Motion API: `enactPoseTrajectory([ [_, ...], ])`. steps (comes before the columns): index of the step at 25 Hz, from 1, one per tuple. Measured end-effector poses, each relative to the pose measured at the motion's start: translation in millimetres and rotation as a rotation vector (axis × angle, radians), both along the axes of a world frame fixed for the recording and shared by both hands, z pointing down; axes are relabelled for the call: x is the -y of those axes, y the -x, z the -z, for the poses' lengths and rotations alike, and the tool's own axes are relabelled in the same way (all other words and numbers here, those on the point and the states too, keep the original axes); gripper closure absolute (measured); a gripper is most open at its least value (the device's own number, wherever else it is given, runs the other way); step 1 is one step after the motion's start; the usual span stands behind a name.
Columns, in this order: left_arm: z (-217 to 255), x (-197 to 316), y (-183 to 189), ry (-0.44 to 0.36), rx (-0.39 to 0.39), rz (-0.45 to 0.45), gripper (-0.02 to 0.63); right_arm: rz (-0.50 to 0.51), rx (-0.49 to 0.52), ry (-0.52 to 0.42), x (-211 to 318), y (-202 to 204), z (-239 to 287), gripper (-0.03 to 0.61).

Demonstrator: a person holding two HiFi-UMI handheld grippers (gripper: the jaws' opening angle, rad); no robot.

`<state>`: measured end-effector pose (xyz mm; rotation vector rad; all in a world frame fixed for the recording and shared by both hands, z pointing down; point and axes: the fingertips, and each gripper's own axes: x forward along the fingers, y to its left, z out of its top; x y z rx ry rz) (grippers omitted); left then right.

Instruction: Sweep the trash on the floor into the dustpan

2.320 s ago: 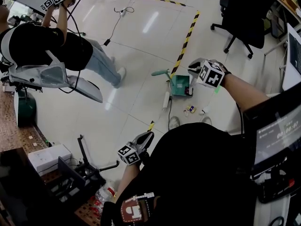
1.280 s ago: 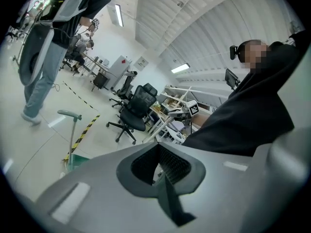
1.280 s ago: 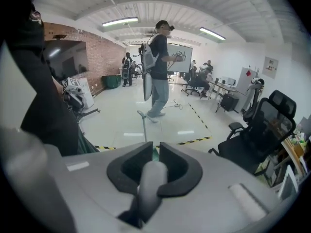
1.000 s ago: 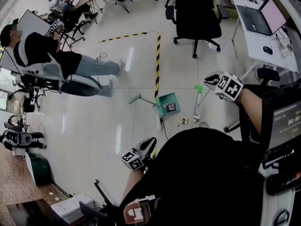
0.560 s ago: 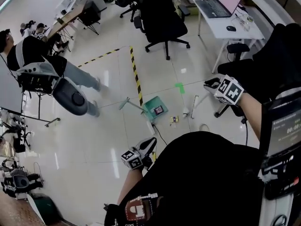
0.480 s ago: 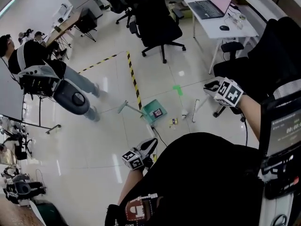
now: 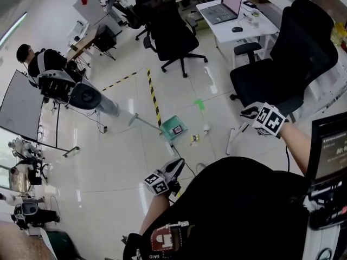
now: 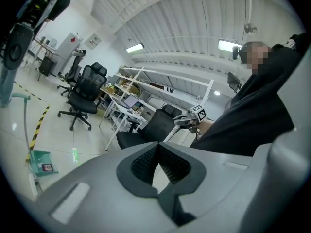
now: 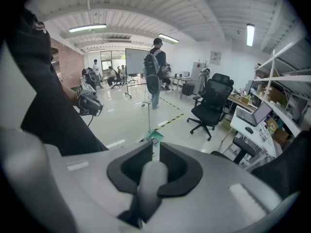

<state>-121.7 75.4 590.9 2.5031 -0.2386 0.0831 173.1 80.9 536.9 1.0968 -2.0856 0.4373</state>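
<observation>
A green dustpan [image 7: 174, 129] lies on the pale floor by the striped tape, its long handle [image 7: 142, 120] slanting up-left. It also shows as the dustpan [image 8: 42, 162] and the dustpan [image 9: 154, 138]. Small bits of trash [image 7: 193, 140] lie just right of it, with a white piece [image 7: 206, 128] beyond. My right gripper [image 7: 250, 112] [image 9: 153, 149] is shut on the pale broom handle [image 9: 149, 178], and the broom stick [image 7: 233, 140] slants down to the floor. My left gripper [image 7: 176, 165] [image 8: 158, 149] hangs low at my side, jaws together and holding nothing.
Black office chairs [image 7: 172, 34] [image 7: 287, 58] stand behind the dustpan and beside my right arm. A white desk [image 7: 245, 32] carries a laptop. Yellow-black tape [image 7: 153, 97] crosses the floor. A person with a backpack [image 7: 59, 80] stands far left. A cable [image 7: 183, 155] trails toward me.
The head view has swung, so more of the room shows. My right gripper has drifted right and lower with the broom. The dustpan stays on the floor. The left gripper barely moved.
</observation>
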Motion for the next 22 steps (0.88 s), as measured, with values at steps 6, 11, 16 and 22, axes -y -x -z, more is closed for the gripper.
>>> enactPoseTrajectory([
  [6, 15, -123, -46, 0.056, 0.014, 0.026, 0.614, 0.006, 0.017, -0.008, -99, -40, 3, 0.537],
  [11, 28, -174, -53, 0.005, 0.033, 0.022, 0.614, 0.018, 0.017, 0.03, -156, -50, -12, 0.537],
  [16, 25, -181, -44, 0.007, 0.031, 0.073, 0.614, 0.025, 0.006, 0.052, -188, -45, -20, 0.537],
  [22, 31, -180, -30, -0.024, -0.02, 0.067, 0.614, 0.013, -0.008, 0.073, -199, -31, -24, 0.537],
])
